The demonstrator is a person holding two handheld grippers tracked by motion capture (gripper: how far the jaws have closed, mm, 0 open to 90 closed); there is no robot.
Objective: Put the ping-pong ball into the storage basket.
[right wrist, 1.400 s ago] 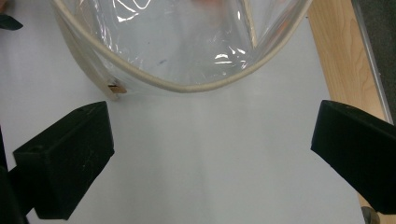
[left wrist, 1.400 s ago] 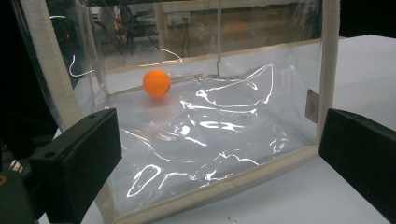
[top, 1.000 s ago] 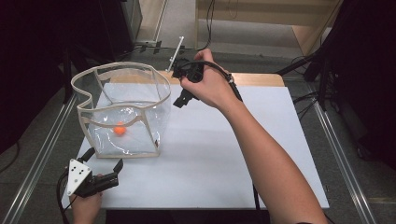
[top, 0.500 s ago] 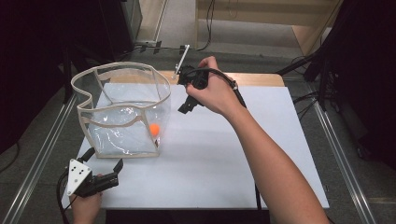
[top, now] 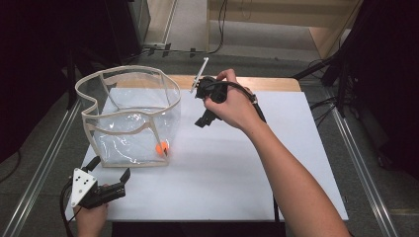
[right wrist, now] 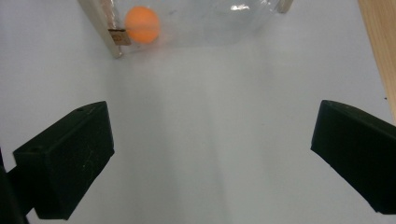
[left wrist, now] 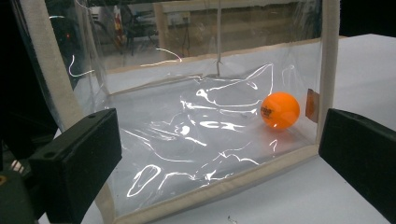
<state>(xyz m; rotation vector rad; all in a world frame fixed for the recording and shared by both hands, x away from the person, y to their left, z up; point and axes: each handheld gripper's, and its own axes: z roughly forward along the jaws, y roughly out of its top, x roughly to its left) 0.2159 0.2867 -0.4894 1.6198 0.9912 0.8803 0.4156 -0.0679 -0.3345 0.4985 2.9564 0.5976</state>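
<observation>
The right gripper (top: 203, 120) hung above the far middle of the white table (top: 276, 163), its jaws spread wide with nothing between them, just right of the clear bag (top: 129, 118). In the right gripper view those jaws framed bare tabletop, with the orange ball (right wrist: 142, 24) beyond them, inside the bag's corner beside a beige seam. The left gripper (top: 109, 182) sat at the near left edge of the table, held low in the left hand (top: 91, 219), its jaws likewise wide and empty, pointing at the bag's near wall. The bag, clear plastic with a beige-trimmed rim, stood open on the left half of the table. The ball (top: 161, 147) lay on the bag's floor in its near right corner, close against the upright seam.
</observation>
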